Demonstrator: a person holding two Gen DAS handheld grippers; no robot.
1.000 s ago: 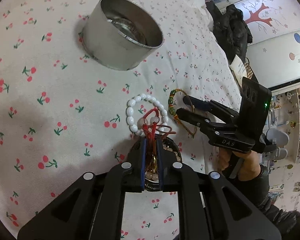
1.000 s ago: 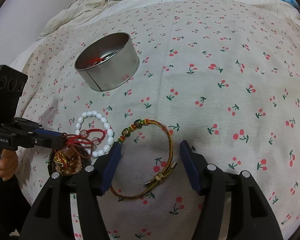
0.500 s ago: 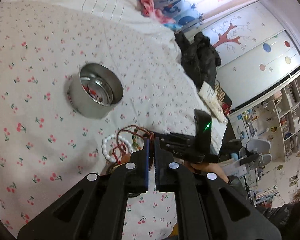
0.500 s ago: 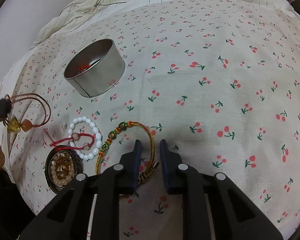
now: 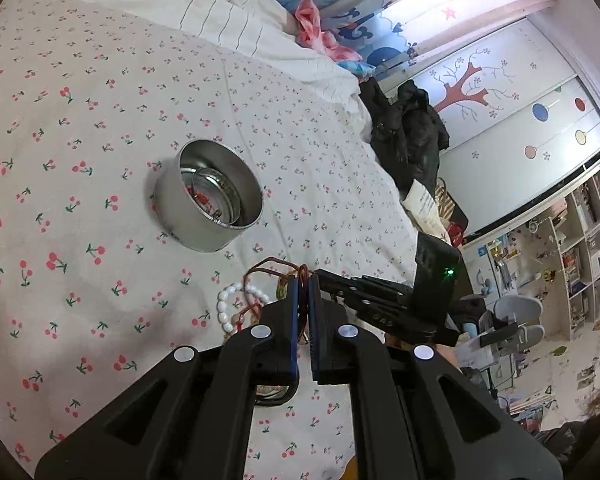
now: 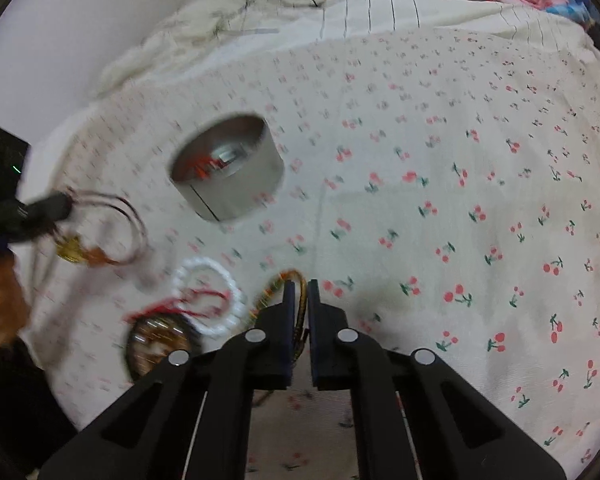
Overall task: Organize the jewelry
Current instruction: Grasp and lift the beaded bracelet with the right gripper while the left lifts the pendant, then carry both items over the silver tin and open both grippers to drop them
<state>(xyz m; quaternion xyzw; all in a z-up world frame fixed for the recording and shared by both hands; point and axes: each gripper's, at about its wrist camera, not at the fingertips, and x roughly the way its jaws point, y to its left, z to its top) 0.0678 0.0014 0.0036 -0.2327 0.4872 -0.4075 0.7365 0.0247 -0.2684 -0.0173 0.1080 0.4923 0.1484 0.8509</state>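
Observation:
My left gripper (image 5: 303,280) is shut on a brown cord bracelet (image 5: 274,266) with a gold charm, held above the bed; it hangs from that gripper in the right wrist view (image 6: 100,236). My right gripper (image 6: 300,286) is shut on a braided multicolour cord bracelet (image 6: 278,282), lifting it off the cloth. A round metal tin (image 5: 208,196) stands open with red jewellery inside; it also shows in the right wrist view (image 6: 228,168). A white bead bracelet (image 6: 212,300), a red cord (image 6: 192,300) and a dark beaded bracelet (image 6: 156,344) lie on the cherry-print cloth.
The cherry-print bedspread (image 6: 460,200) stretches right and far. A white striped quilt (image 5: 220,12) lies at the back. Black clothing (image 5: 408,136) hangs at the bed's far edge. The bed edge drops off beside the jewellery pile (image 6: 40,380).
My left gripper has lifted the brown cord bracelet off the pile and risen. My right gripper has closed on the braided bracelet and is raising it.

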